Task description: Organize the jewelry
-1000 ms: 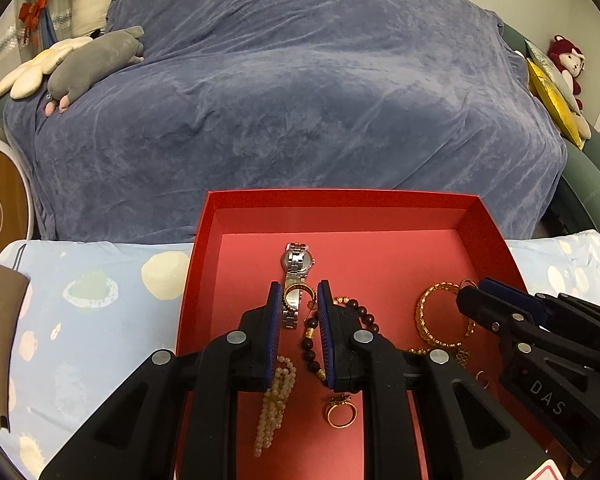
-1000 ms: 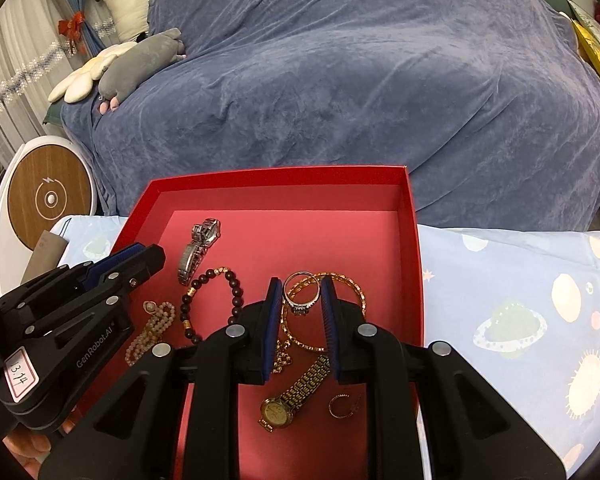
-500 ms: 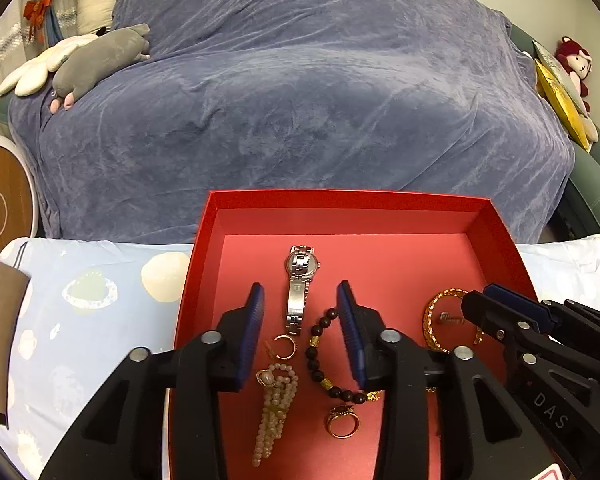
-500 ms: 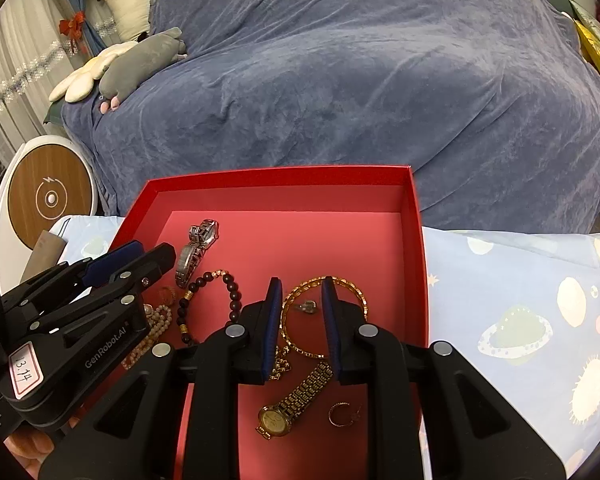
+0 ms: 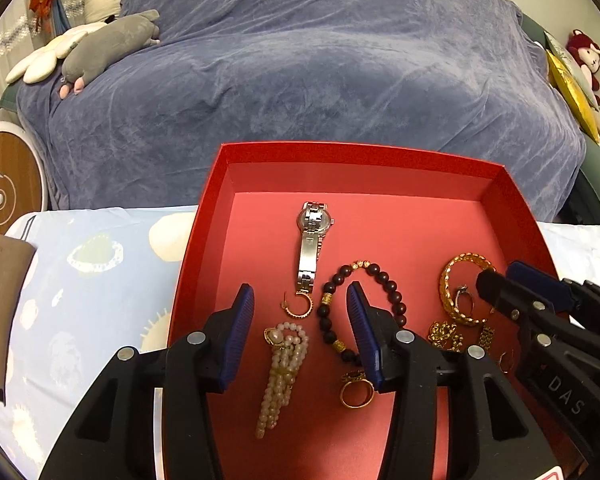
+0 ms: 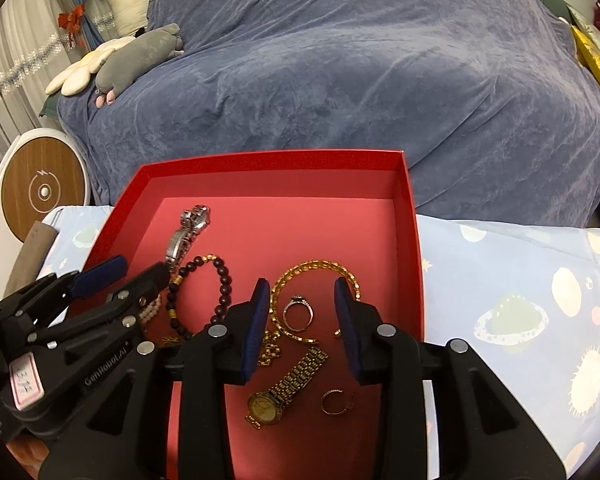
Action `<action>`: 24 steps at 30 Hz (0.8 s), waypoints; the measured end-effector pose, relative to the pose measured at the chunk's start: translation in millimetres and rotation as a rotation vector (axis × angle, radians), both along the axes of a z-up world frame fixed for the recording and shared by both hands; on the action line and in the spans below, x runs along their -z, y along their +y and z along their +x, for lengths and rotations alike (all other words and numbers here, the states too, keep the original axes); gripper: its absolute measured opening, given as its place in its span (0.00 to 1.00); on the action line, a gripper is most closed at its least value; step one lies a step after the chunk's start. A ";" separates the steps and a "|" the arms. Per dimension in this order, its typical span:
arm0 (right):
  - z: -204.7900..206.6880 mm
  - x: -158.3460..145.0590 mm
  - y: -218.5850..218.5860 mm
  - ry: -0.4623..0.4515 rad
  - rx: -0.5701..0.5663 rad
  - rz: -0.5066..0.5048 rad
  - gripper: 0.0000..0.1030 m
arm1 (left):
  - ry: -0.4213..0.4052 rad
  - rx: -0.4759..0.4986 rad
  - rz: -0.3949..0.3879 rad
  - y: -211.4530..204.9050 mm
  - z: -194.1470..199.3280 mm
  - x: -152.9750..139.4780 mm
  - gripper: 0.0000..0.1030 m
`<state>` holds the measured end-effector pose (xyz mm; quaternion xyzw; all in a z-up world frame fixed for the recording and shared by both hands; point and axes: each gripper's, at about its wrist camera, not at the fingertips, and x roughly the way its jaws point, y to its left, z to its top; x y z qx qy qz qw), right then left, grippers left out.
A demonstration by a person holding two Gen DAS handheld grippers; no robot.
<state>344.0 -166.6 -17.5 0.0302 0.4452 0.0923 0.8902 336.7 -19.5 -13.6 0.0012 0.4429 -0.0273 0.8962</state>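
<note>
Both grippers hang over the red tray (image 5: 204,240), jaws opening and gripping nothing. The left gripper (image 5: 300,312) frames a gold hoop earring (image 5: 298,307) near the tray's left edge, beside the silver watch (image 5: 312,244). The right gripper (image 6: 302,300) frames a silver ring (image 6: 298,311) lying loose inside the gold bracelet (image 6: 316,268), toward the right edge.

I see a bright red box (image 5: 204,240) with a paler coral floor. Between my left claw's (image 5: 300,304) blue pads lie cream pearls (image 5: 280,364) and a gold hoop (image 5: 298,308); ahead, a silver watch (image 5: 312,240). Under my right claw (image 6: 302,300), a silver ring (image 6: 298,312) and gold chain (image 6: 320,268). The cloth (image 6: 520,280) is pale blue with planets.
</note>
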 end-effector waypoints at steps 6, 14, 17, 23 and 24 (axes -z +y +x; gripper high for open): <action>-6.5 0.1 2.3 -0.016 0.005 -0.034 0.37 | 0.002 -0.009 0.016 -0.3 -6.5 2.5 0.45; -31.9 7.1 5.0 0.026 -0.026 -0.059 0.36 | 0.013 0.008 0.042 -2.6 -32.0 2.8 0.45; -52.9 6.3 6.6 0.027 -0.038 -0.060 0.37 | 0.027 0.018 0.055 -3.8 -48.7 4.4 0.45; -99.7 6.4 10.6 0.041 -0.065 -0.060 0.37 | 0.040 0.020 0.025 1.3 -91.0 5.1 0.45; -108.9 6.7 11.3 0.040 -0.069 -0.061 0.37 | 0.037 0.020 0.021 1.9 -99.7 4.8 0.45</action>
